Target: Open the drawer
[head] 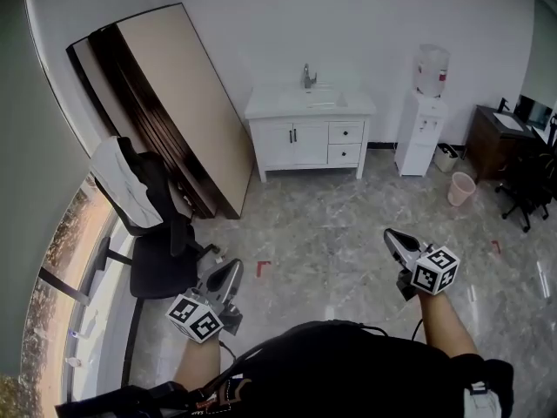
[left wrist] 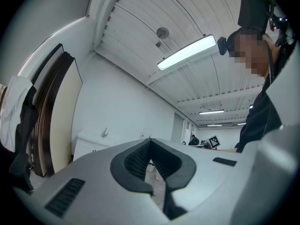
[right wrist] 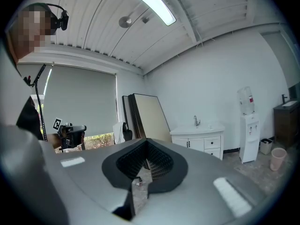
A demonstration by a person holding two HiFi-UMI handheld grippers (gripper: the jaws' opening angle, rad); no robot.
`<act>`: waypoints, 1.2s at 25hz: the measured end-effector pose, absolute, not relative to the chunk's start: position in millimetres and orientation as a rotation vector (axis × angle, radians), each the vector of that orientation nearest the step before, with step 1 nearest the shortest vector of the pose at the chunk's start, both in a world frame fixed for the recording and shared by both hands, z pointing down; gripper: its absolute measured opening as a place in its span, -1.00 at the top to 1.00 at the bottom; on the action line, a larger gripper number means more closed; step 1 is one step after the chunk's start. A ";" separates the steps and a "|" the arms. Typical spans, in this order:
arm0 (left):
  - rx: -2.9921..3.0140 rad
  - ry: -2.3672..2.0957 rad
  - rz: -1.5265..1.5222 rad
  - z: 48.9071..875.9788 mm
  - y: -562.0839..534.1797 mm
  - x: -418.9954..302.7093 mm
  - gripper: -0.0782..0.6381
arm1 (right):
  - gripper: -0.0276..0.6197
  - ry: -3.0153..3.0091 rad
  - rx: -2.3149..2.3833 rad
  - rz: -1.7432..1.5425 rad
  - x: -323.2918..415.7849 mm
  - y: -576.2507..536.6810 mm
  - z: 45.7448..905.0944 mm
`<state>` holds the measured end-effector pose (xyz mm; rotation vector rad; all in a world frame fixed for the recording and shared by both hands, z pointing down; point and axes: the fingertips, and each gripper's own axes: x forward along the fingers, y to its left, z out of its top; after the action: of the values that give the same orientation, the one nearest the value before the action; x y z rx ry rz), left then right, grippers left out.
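A white vanity cabinet (head: 309, 138) with a sink and tap stands against the far wall. On its right side are two small drawers, an upper one (head: 345, 132) and a lower one (head: 345, 153), both closed. My left gripper (head: 235, 266) is held out over the floor at the lower left, shut and empty, far from the cabinet. My right gripper (head: 390, 233) is at the lower right, also shut and empty. In the right gripper view the cabinet (right wrist: 199, 142) shows past my shut jaws (right wrist: 146, 140). The left gripper view shows its edge (left wrist: 91, 146) left of the jaws (left wrist: 150, 139).
Large boards (head: 165, 103) lean on the wall at left, with an office chair (head: 144, 207) draped in white cloth before them. Right of the cabinet stand a water dispenser (head: 424, 129), a white bin (head: 447, 157), a pink bin (head: 461, 188) and a dark desk (head: 496, 138).
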<state>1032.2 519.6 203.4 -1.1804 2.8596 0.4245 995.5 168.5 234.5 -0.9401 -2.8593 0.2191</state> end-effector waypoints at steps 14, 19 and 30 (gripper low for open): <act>-1.208 2.879 0.442 215.6 441.6 968.4 0.80 | 0.92 -2.834 -0.898 0.219 934.9 90.1 253.7; -1.260 2.841 0.453 212.9 459.3 927.7 0.80 | 0.92 -2.857 -0.863 0.189 902.6 110.9 244.9; -1.323 2.792 0.413 186.3 554.4 838.2 0.80 | 0.92 -2.911 -0.783 0.168 833.7 196.3 216.8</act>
<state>838.2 554.4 186.3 -1.3230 2.7918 0.4132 833.7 196.3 216.8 -0.7828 -2.9109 0.1679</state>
